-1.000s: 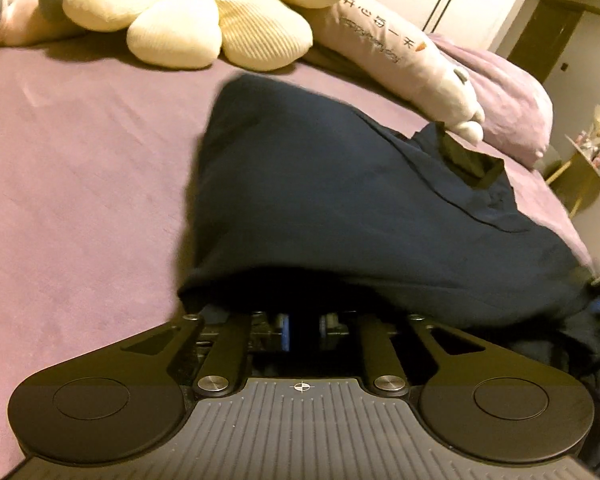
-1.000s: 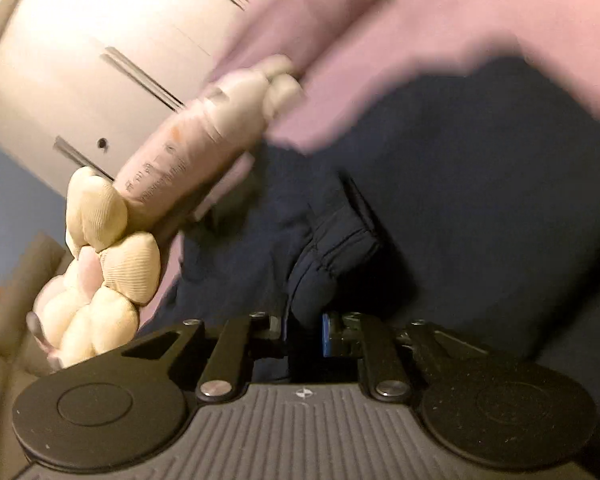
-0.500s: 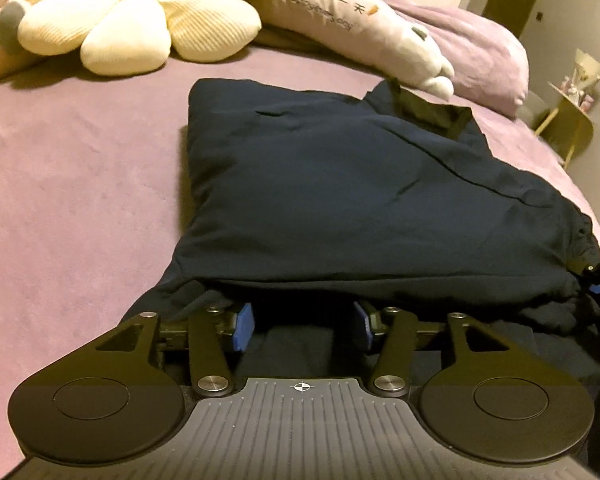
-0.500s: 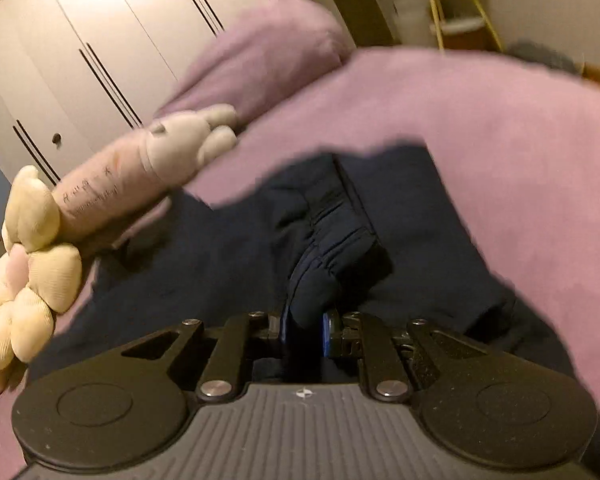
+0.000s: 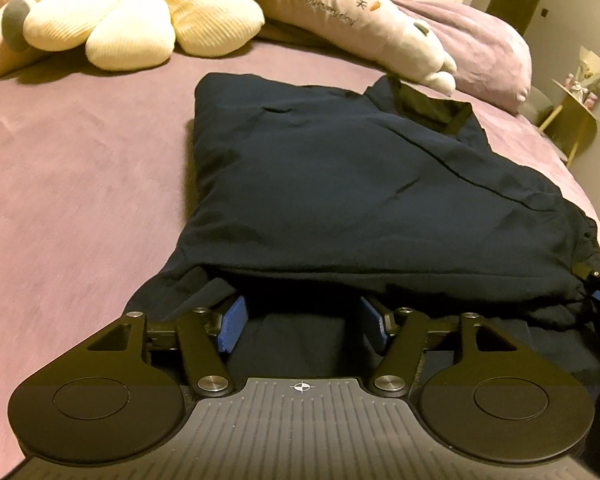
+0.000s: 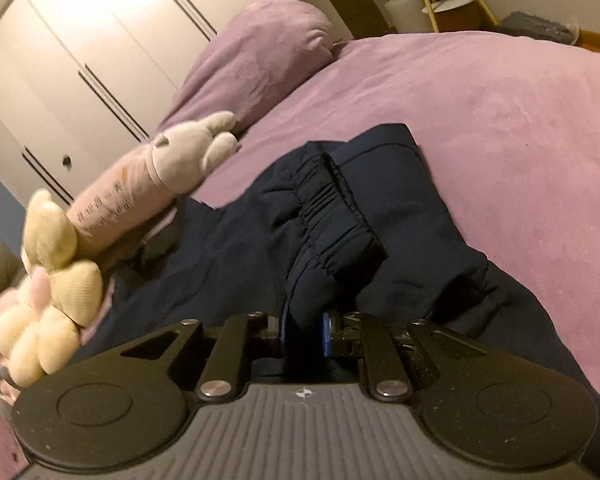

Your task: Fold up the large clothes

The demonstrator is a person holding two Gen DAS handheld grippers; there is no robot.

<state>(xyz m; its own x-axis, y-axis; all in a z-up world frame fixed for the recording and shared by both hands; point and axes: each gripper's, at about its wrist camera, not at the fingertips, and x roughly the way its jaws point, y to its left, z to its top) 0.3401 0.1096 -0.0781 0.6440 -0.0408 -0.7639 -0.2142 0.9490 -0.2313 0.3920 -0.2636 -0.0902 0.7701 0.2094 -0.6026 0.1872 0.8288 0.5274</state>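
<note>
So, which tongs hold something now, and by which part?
The right tongs pinch the dark garment at its gathered elastic edge. The left tongs are opening, gripping nothing.

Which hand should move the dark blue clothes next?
Probably the right. The right tool is pinched shut on the elastic edge of the dark blue clothes. The left tool is opening, its pads clear of the cloth, so it would need to grab again.

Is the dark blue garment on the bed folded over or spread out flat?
Folded over: the dark blue garment lies doubled on the bed, its upper layer's edge over a lower layer.
</note>
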